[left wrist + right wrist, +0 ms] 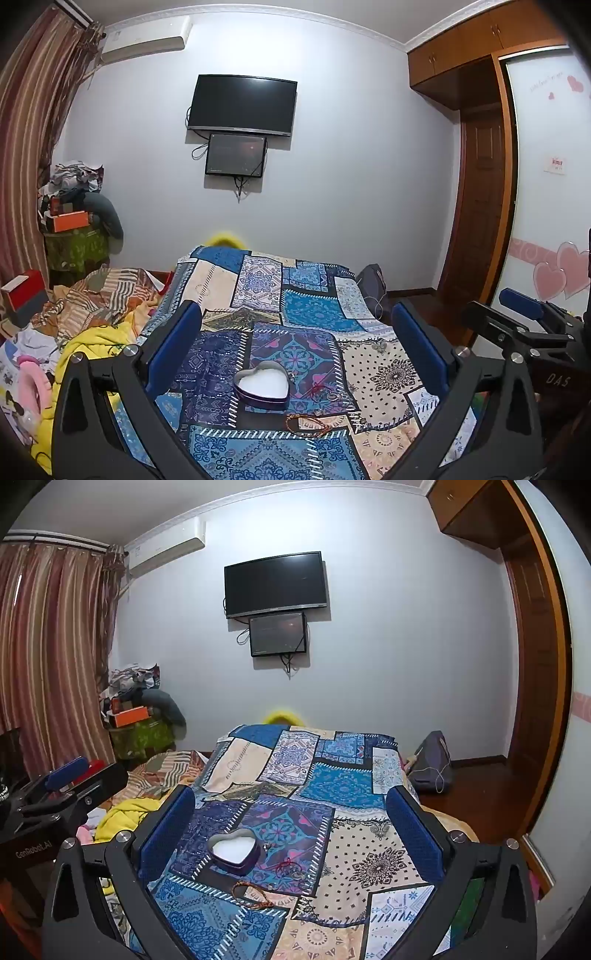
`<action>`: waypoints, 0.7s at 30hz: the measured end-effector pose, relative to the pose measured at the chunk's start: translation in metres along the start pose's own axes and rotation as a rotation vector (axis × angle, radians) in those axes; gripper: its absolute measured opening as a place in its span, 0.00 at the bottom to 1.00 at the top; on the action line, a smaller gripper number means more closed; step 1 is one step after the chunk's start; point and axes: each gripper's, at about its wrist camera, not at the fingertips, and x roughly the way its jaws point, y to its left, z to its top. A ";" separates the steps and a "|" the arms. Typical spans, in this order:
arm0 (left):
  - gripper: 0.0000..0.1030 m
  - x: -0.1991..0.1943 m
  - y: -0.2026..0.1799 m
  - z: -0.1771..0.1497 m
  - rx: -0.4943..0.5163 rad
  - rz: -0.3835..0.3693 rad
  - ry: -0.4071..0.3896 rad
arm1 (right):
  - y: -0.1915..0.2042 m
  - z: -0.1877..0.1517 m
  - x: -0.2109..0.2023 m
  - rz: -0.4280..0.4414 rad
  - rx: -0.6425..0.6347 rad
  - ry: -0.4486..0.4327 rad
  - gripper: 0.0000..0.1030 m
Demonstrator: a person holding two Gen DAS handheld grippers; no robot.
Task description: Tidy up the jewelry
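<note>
Lying beside heart tin (263, 384): bead bracelet (308, 424) & red string (320, 387), nothing btwn

A pale bluish-white painted wall (351, 166) faces the bed, carrying a black flat-screen television (242, 104) with a smaller dark screen (236, 154) hung just beneath it. A white air-conditioning unit (147, 38) sits high near the ceiling, beside brown striped curtains (33, 147). On the right stand a brown wooden door (480, 206) and overhead wooden cupboards (461, 44). A blue patchwork-patterned bedspread (314, 306) covers the bed, with a heap of clothes and boxes (74, 206) in the far left corner.
</note>
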 end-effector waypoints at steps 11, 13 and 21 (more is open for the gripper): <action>1.00 0.003 0.001 -0.006 0.000 -0.005 0.007 | 0.000 0.000 0.000 0.001 0.001 0.000 1.00; 1.00 0.003 -0.001 -0.006 0.003 -0.003 0.003 | 0.000 0.000 -0.001 0.001 0.001 0.001 1.00; 1.00 0.002 -0.003 -0.005 0.001 -0.004 0.002 | -0.001 0.001 -0.001 0.001 0.003 -0.001 1.00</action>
